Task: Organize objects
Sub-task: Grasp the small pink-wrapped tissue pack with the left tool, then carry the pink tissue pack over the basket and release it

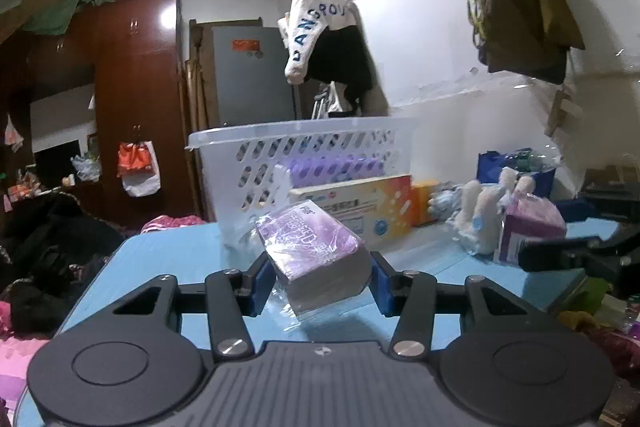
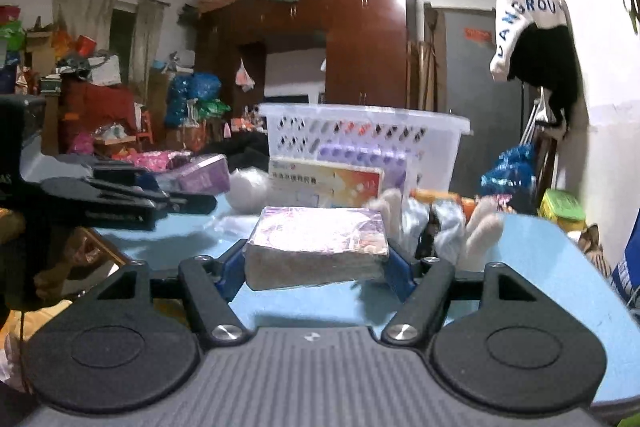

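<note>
Each gripper grasps a purple tissue pack wrapped in glossy clear film, lifted just above the blue table. The left gripper [image 1: 318,277] clamps its tissue pack [image 1: 316,255] tilted, one corner toward the camera, white paper edges showing beneath the printed purple top. The right gripper [image 2: 316,263] squeezes its own pack [image 2: 318,247] flat and level, glare washing out its top. Behind both, toward the table's [image 1: 168,255] far edge, stands a white perforated basket [image 1: 304,151] with a colourful box [image 1: 352,205] before it.

Brown wardrobe [image 1: 136,99], grey door [image 1: 250,75] — white-and-black garment [image 1: 320,35] hanging by wall
</note>
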`<state>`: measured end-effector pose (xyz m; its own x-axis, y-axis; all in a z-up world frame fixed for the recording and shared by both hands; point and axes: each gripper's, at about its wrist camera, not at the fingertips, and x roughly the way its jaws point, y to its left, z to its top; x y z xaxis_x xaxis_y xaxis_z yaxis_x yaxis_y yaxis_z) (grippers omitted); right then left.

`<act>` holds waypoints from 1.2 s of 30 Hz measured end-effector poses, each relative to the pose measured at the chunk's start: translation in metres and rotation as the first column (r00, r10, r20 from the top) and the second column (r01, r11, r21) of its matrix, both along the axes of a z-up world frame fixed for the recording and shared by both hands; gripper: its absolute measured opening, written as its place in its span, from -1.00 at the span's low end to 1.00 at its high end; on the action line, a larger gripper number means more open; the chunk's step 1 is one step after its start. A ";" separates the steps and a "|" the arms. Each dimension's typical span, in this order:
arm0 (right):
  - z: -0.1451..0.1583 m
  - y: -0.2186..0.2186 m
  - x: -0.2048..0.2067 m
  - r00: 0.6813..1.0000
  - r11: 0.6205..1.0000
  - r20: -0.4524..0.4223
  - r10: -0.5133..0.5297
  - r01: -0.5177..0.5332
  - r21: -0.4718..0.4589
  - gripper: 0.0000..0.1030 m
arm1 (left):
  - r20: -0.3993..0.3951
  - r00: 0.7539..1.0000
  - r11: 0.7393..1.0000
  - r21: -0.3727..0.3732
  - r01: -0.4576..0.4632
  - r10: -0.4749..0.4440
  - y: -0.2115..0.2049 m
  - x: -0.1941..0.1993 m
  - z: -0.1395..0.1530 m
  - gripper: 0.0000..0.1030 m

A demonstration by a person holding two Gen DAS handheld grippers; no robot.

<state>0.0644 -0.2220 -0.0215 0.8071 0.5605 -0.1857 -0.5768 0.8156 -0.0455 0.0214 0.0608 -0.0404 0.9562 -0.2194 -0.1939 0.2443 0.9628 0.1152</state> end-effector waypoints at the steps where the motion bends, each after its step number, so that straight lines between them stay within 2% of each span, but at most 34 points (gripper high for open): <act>1: 0.003 -0.001 -0.001 1.000 1.000 0.006 0.001 -0.001 0.007 0.40 | 0.008 1.000 1.000 -0.003 0.002 -0.002 -0.001 -0.001 0.002 0.03; 11: 0.031 -0.034 0.030 0.999 0.991 0.006 -0.051 0.050 0.127 0.40 | 0.061 0.998 0.998 -0.057 -0.013 0.017 0.007 0.001 0.023 0.03; 15: 0.063 -0.031 0.056 0.997 0.990 0.038 -0.064 0.058 0.127 0.40 | 0.094 0.995 0.997 -0.080 -0.004 0.011 0.007 0.014 0.052 0.03; 18: 0.091 -0.017 0.089 0.993 0.990 0.055 -0.104 0.098 0.104 0.40 | 0.098 0.995 0.995 -0.103 -0.010 0.020 0.008 0.041 0.082 0.03; 21: 0.111 0.004 0.136 0.993 0.990 0.001 -0.119 0.119 0.078 0.39 | 0.060 0.998 0.992 -0.119 -0.028 0.036 0.006 0.080 0.107 0.03; 24: 0.120 0.031 0.183 0.984 0.986 -0.058 -0.166 0.167 0.011 0.39 | -0.030 0.998 0.991 -0.121 -0.063 0.060 0.005 0.131 0.124 0.03; 27: 0.120 0.048 0.222 0.969 0.979 -0.143 -0.202 0.202 -0.018 0.39 | -0.124 0.990 0.992 -0.094 -0.083 0.071 0.002 0.174 0.129 0.03; 30: 0.111 0.052 0.240 0.953 0.975 -0.208 -0.221 0.216 -0.048 0.39 | -0.203 0.976 0.992 -0.074 -0.102 0.085 0.000 0.204 0.123 0.03; 32: 0.106 0.050 0.248 0.943 0.975 -0.245 -0.224 0.221 -0.039 0.39 | -0.213 0.971 0.991 -0.060 -0.119 0.104 0.000 0.212 0.117 0.03; 34: 0.103 0.047 0.249 0.942 0.978 -0.265 -0.206 0.207 -0.027 0.40 | -0.224 0.969 0.989 -0.080 -0.127 0.106 0.002 0.216 0.115 0.03; 36: 0.100 0.050 0.243 0.945 0.977 -0.246 -0.214 0.205 -0.062 0.41 | -0.227 0.968 0.986 -0.094 -0.135 0.111 0.005 0.219 0.112 0.03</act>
